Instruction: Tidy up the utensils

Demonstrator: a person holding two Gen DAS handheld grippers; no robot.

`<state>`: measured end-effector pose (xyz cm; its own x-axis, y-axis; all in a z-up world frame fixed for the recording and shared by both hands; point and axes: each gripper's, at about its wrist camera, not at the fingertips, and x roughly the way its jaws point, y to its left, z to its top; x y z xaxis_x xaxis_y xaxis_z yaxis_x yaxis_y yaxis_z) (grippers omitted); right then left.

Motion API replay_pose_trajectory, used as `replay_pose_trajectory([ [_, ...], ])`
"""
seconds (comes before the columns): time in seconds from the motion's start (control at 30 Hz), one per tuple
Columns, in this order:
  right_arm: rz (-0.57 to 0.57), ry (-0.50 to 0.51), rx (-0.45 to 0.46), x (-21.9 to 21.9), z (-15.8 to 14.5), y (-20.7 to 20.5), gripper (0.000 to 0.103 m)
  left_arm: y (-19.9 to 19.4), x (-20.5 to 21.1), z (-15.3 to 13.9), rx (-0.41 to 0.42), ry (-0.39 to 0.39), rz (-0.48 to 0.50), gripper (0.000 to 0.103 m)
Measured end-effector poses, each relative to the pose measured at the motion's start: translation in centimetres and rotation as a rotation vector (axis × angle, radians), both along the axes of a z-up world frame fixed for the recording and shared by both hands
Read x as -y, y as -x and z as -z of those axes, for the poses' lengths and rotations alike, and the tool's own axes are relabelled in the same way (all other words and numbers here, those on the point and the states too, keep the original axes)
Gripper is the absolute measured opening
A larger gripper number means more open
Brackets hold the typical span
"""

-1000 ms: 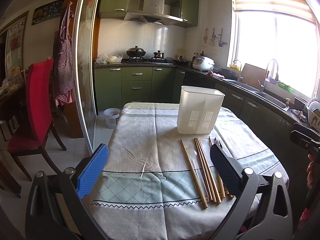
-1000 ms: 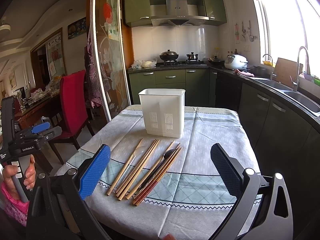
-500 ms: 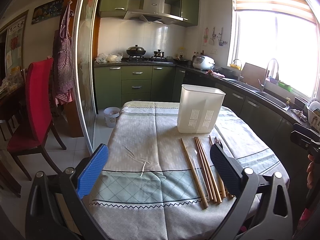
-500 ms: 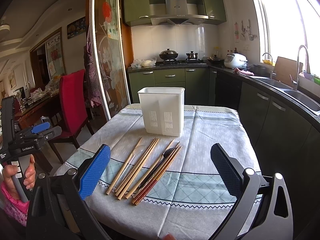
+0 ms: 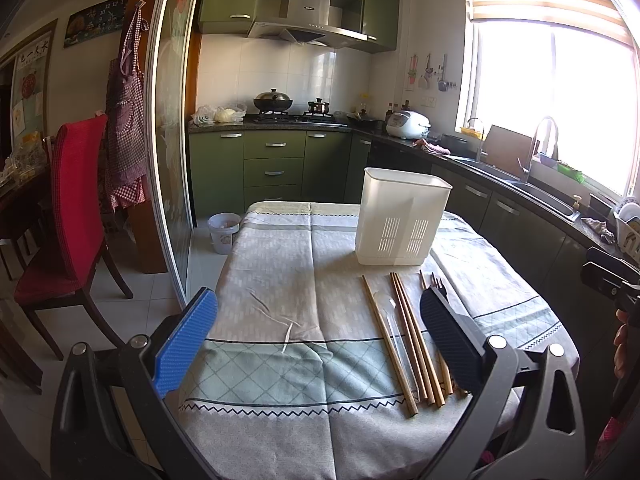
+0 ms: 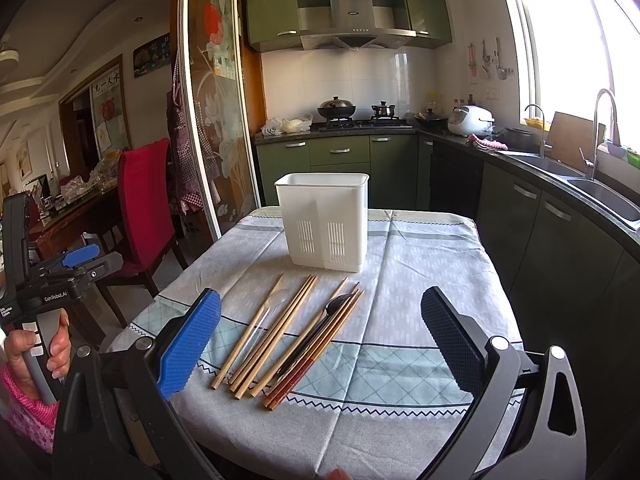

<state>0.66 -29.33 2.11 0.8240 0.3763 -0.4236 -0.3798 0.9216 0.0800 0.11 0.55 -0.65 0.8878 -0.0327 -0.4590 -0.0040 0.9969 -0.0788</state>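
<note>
A white slotted utensil holder (image 5: 402,222) stands upright on the table; it also shows in the right wrist view (image 6: 326,222). In front of it lie several wooden chopsticks (image 6: 280,326), a clear plastic spoon (image 6: 256,330), a dark spoon (image 6: 334,308) and reddish-brown chopsticks (image 6: 316,354). In the left wrist view the chopsticks (image 5: 404,336) and a fork (image 5: 438,284) lie at right, partly behind my right finger. My left gripper (image 5: 318,344) is open and empty above the table's near edge. My right gripper (image 6: 320,344) is open and empty, hovering over the utensils' near ends.
The table wears a grey and green patterned cloth (image 6: 400,264). A red chair (image 5: 68,216) and a glass sliding door (image 5: 170,160) stand left. Green kitchen cabinets (image 5: 276,168), a counter and sink (image 6: 592,184) run behind and right. A small bin (image 5: 223,232) sits on the floor.
Both grippers have drifted slightly; the views shifted a little. Nothing was picked up, and both stay open.
</note>
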Motion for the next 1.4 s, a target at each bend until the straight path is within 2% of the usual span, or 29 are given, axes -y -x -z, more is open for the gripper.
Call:
replay_pose_trajectory([
  [1.2, 0.006, 0.003, -0.022, -0.1, 0.6, -0.4, 0.099, 0.1, -0.1, 0.9, -0.011, 0.004, 0.001, 0.097],
  [1.3, 0.022, 0.037, -0.050, -0.2, 0.8, -1.0, 0.099, -0.3, 0.0, 1.3, -0.031, 0.015, 0.000, 0.097],
  [1.4, 0.032, 0.089, -0.116, -0.2, 1.1, -2.6, 0.099, -1.9, 0.3, 1.6, -0.101, 0.023, -0.005, 0.097],
])
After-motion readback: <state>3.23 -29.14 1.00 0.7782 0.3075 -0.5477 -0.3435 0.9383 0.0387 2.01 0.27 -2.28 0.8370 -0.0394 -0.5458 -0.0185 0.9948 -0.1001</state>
